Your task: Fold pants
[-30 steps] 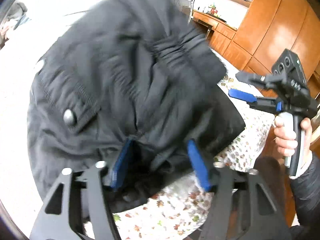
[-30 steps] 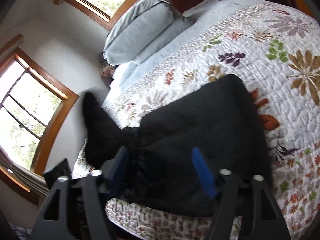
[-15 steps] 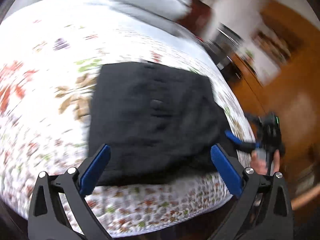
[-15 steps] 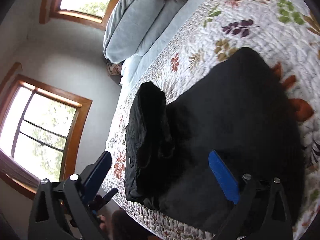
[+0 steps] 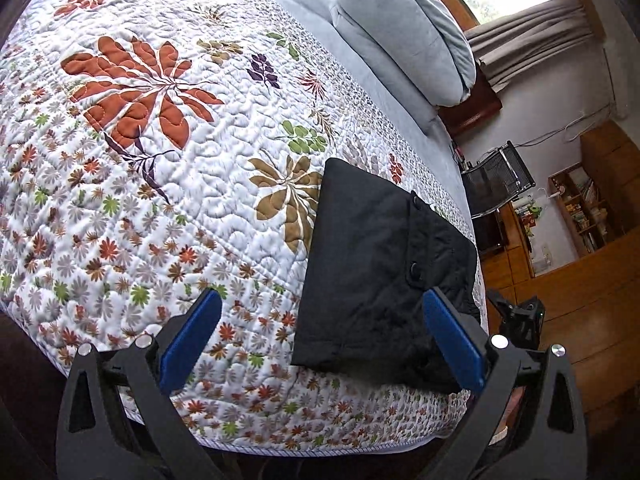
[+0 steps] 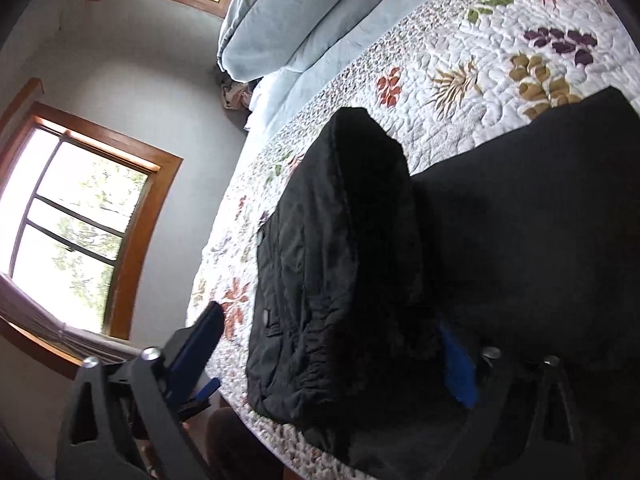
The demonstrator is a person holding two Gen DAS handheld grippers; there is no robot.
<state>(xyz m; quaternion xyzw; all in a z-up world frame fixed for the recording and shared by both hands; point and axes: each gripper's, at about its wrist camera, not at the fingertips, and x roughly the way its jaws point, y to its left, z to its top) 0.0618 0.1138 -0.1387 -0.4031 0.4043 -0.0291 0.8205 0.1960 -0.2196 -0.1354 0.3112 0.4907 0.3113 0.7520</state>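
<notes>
— From where is the bed seen in the left wrist view?

— It is seen from above its near edge, along the widely parted fingers of the left gripper (image 5: 320,340). The quilt (image 5: 160,152) fills the space ahead, the folded pants (image 5: 372,280) lie ahead and right, and pillows (image 5: 404,36) are far ahead.

— And the right wrist view?

— The same pants (image 6: 340,260) are viewed much closer, low and tilted, between the right gripper's (image 6: 332,356) fingers. The pants, quilt (image 6: 460,64) and pillows (image 6: 288,20) are shared by both views.
</notes>
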